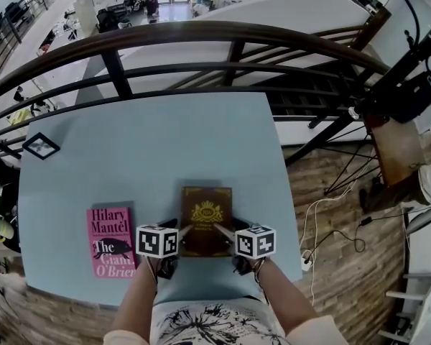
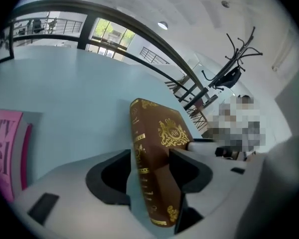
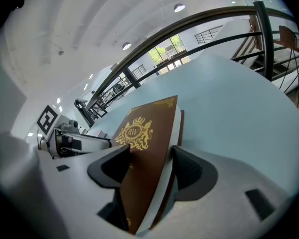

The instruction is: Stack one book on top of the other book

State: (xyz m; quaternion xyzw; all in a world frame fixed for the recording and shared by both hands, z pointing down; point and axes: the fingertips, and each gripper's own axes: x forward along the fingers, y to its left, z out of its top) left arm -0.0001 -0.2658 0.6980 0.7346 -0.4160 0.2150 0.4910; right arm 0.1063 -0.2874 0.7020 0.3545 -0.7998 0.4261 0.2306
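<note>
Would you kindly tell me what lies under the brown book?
The brown book lies on the light blue table; the pink book lies apart, beside it. What is directly beneath is covered.

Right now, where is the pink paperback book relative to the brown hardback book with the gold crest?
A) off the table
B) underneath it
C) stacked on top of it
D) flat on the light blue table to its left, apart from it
D: in the head view the pink paperback book lies flat on the light blue table, left of the brown hardback book with the gold crest, with bare tabletop between them.
</note>
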